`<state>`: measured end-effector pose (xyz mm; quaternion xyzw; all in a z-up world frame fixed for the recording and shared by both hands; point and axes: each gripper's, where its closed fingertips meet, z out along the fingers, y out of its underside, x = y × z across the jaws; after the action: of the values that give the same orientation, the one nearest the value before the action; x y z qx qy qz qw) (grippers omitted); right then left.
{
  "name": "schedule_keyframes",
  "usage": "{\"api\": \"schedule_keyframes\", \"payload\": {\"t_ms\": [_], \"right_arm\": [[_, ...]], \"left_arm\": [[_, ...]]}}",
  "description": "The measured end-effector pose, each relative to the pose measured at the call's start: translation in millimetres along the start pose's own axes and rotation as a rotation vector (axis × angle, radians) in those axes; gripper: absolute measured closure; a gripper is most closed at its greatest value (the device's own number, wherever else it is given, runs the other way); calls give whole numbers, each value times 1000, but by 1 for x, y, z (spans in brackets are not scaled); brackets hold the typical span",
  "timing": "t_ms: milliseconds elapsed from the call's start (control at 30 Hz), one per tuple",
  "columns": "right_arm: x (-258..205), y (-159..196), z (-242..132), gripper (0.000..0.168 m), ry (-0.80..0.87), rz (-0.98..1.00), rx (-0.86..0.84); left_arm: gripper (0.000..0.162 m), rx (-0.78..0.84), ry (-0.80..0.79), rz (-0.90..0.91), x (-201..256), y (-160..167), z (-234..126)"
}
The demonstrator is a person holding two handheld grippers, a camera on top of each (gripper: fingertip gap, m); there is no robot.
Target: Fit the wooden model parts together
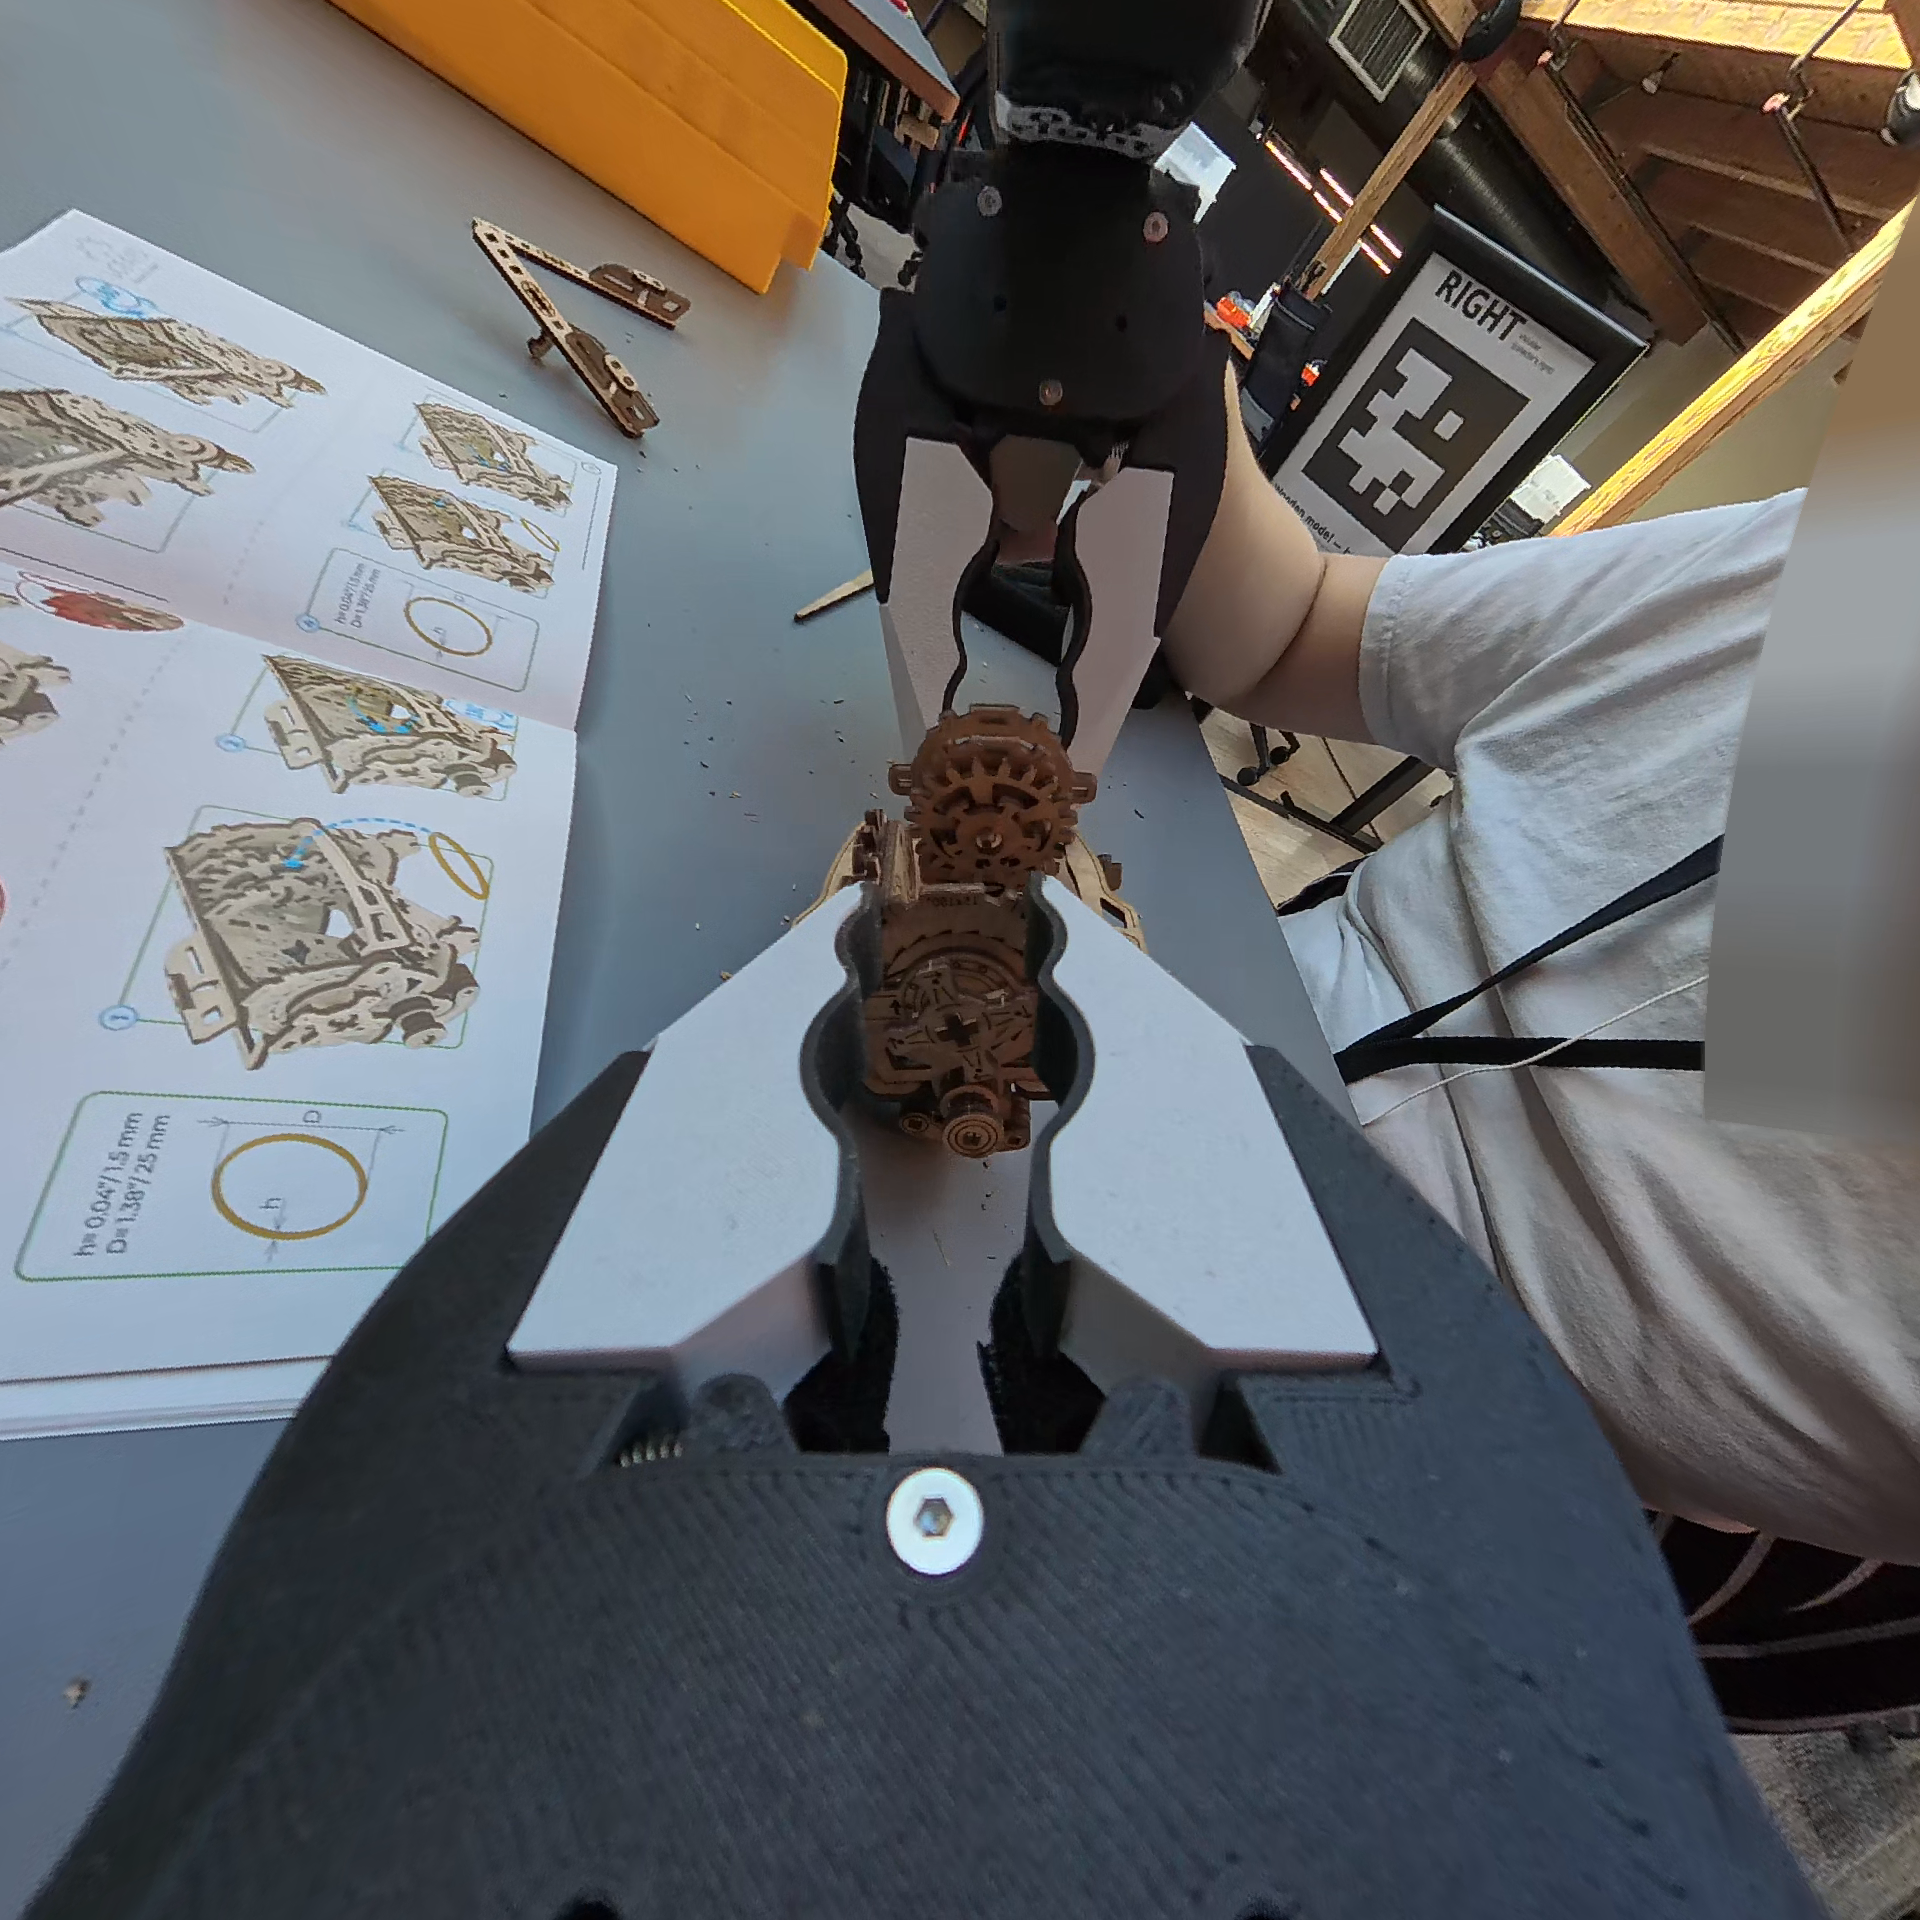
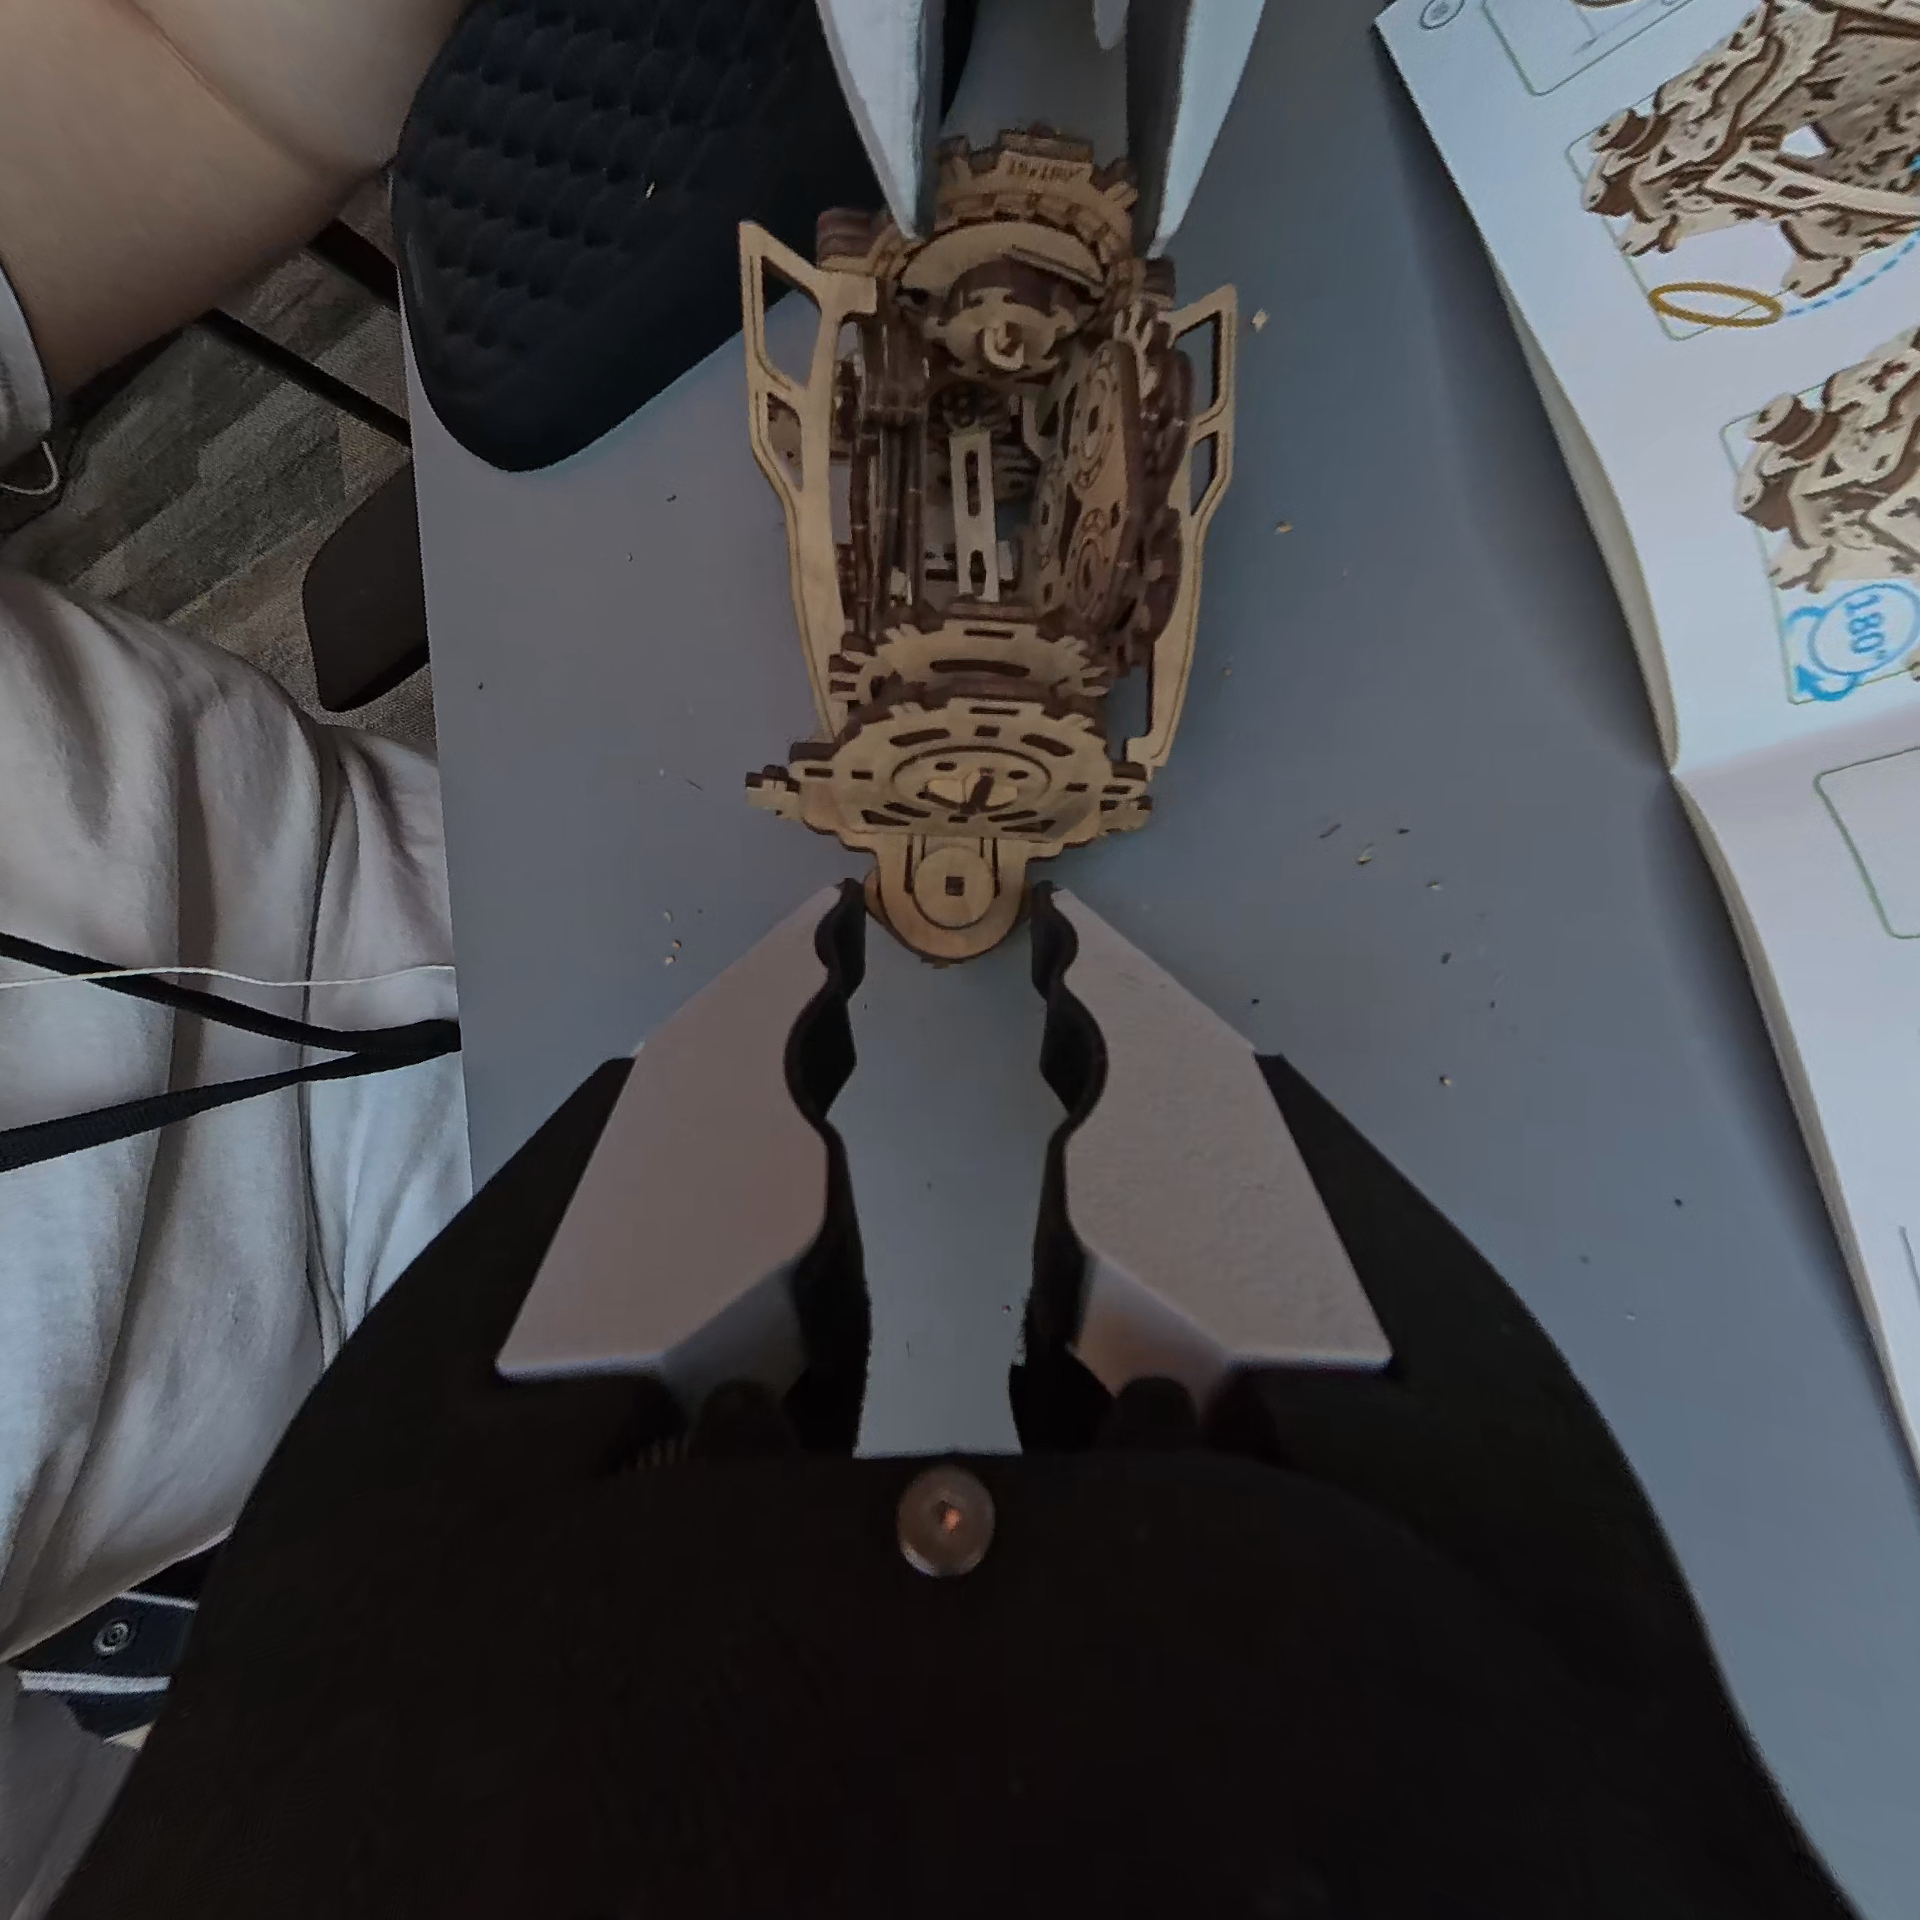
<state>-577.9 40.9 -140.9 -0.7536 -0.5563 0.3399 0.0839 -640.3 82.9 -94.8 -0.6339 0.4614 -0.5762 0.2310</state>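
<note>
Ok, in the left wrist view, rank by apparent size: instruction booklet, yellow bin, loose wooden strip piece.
1. Instruction booklet, largest.
2. Yellow bin, cropped and farther off, so true size unsure.
3. Loose wooden strip piece, smallest.

We see a workshop, exposed timber beams overhead, grey worktable flecked with wood shavings, yellow bins, open instruction booklet.

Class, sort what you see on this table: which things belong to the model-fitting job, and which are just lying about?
In the job:
wooden model
left tongs
right tongs
instruction booklet

Lying about:
loose wooden strips
yellow bin
</note>
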Motion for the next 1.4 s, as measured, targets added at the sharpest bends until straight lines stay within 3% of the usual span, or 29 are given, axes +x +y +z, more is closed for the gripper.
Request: {"api": "schedule_keyframes", "payload": {"t_ms": [200, 767, 1400], "right_arm": [[-1, -4, 3, 137, -23, 4, 4], [6, -12, -8, 137, -7, 73, 229], [1, -33, -44, 137, -45, 79, 508]], "left_arm": [[137, -3, 5, 7, 1, 0, 0], [138, 34, -25, -62, -5, -6, -3], [138, 292, 7, -124, 6, -49, -13]]}}
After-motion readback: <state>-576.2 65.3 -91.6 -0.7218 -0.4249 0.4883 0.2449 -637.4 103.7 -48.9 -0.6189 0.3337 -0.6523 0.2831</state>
